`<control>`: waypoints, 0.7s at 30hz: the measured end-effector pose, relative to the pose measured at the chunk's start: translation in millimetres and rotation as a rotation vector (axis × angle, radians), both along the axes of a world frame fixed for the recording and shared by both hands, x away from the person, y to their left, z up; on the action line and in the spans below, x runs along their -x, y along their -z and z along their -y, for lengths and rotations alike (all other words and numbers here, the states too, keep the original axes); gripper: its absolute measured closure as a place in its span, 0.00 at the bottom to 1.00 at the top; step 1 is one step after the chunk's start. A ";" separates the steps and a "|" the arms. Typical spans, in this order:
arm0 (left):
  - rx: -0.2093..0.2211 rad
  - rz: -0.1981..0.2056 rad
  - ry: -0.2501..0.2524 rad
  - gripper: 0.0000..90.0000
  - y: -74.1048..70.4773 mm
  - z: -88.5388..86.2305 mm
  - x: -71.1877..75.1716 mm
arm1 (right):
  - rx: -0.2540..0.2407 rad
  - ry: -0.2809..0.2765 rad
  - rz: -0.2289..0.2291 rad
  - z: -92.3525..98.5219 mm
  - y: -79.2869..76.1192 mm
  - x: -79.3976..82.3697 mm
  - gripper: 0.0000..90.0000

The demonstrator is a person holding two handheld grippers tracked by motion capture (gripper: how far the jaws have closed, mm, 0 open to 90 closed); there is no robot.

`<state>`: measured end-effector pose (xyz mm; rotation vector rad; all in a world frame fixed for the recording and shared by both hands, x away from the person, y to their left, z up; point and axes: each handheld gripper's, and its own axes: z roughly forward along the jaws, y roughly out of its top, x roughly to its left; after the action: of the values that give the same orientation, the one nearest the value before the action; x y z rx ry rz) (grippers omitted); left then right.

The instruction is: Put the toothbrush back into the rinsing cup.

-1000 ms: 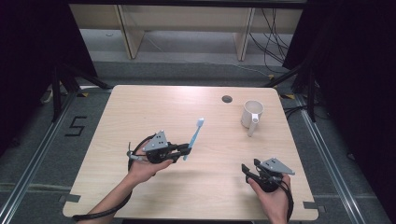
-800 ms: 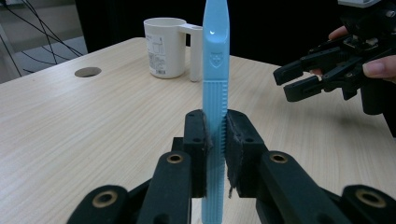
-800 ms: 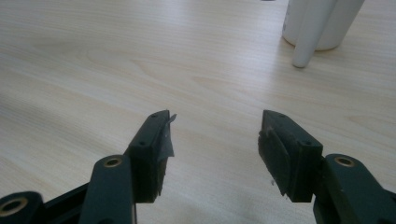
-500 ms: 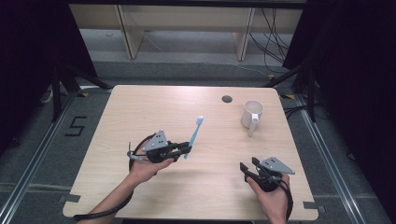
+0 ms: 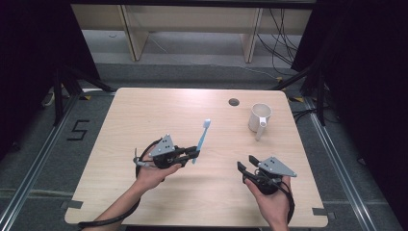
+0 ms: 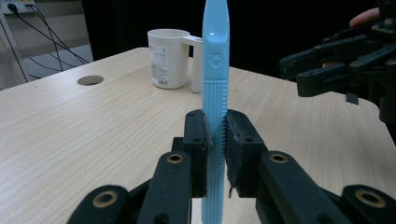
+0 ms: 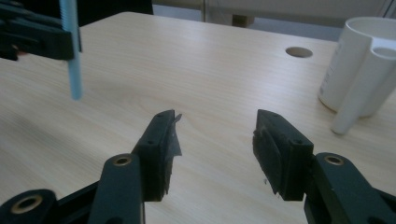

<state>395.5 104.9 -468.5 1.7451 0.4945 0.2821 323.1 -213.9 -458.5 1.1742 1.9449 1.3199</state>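
Observation:
A light blue toothbrush [image 5: 203, 137] stands nearly upright above the table, brush head up, with my left gripper [image 5: 195, 153] shut on its handle. In the left gripper view the pads [image 6: 236, 140] press both sides of the toothbrush [image 6: 215, 70]. My right gripper [image 5: 245, 166] hovers over the front right of the table; its jaws have just been closing a little, still wide apart with nothing between them [image 7: 215, 135]. A white mug [image 5: 260, 117] stands at the back right, handle toward me. In the right gripper view the toothbrush [image 7: 72, 56] hangs at the upper left.
The wooden table [image 5: 159, 110] has a round cable hole [image 5: 234, 102] near its far edge, left of the mug. In the left gripper view the right gripper [image 6: 299, 74] shows at the right edge. Dark floor and shelving legs lie beyond the table.
The right gripper has lifted slightly and shifted a little toward the toothbrush, its jaws a bit narrower. The left gripper and toothbrush have not moved.

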 end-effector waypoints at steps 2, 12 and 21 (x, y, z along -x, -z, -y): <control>0.002 0.002 -0.003 0.87 -0.8 1.5 1.2 | -0.011 0.001 0.001 -2.9 -1.6 0.5 0.55; 0.003 -0.006 -0.030 0.87 0.4 10.5 0.2 | -0.073 -0.063 0.051 -31.0 -19.8 -11.3 0.57; 0.005 -0.001 -0.031 0.87 3.7 16.7 0.5 | -0.142 -0.099 0.064 -52.2 -30.2 -19.1 0.59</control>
<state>395.0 88.2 -472.3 1.7344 0.5227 0.3015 342.2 -161.7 -428.4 1.0990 1.9118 1.5494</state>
